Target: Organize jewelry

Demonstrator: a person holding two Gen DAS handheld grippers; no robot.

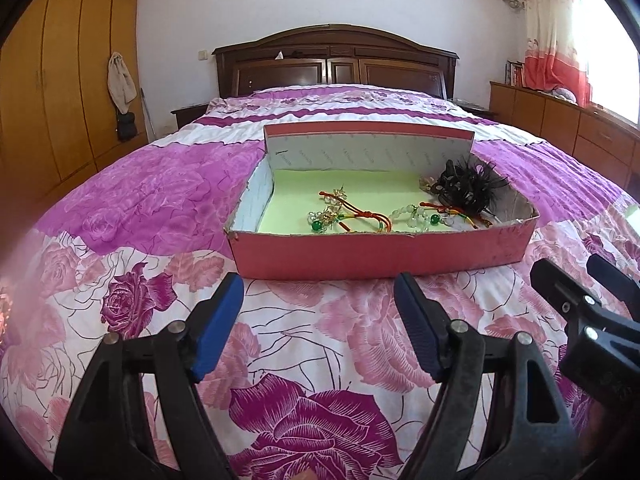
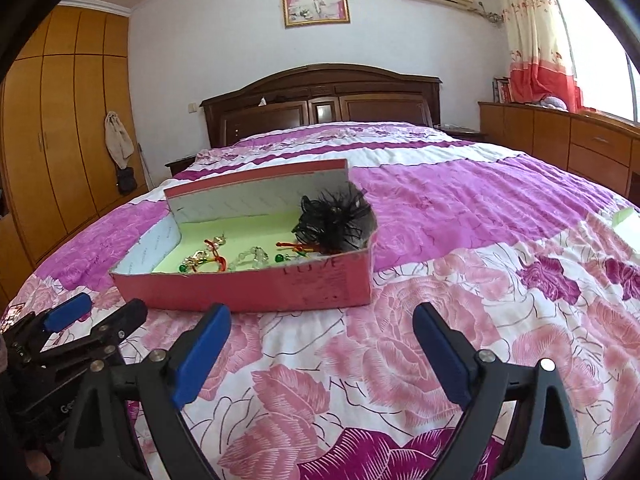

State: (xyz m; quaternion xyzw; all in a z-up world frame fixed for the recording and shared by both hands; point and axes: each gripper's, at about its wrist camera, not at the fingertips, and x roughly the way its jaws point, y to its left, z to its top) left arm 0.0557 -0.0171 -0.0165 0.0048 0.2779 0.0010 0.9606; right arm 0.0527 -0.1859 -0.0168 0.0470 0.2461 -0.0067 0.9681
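Observation:
A shallow red cardboard box point(image 1: 380, 250) point(image 2: 260, 288) with a pale green lining lies on the bed. Its lid flap stands up at the back. Inside lie red-cord pieces with green beads point(image 1: 360, 214) point(image 2: 212, 256), a clear bead bracelet point(image 1: 404, 216) point(image 2: 252, 258) and a black feathered hair ornament point(image 1: 468, 184) point(image 2: 336, 220) at the right end. My left gripper point(image 1: 318, 284) point(image 2: 108, 306) hovers open in front of the box's near wall, holding nothing. My right gripper point(image 2: 322, 312) point(image 1: 580, 272) hangs open beside it, off the box's right corner, also with nothing between its fingers.
The bed is covered by a pink and purple floral bedspread point(image 1: 304, 360). A dark wooden headboard point(image 1: 336, 60) stands at the far end, wardrobes point(image 1: 60, 92) on the left, a low wooden dresser point(image 2: 568, 140) on the right. A pale green object point(image 2: 624, 216) lies at the bed's right edge.

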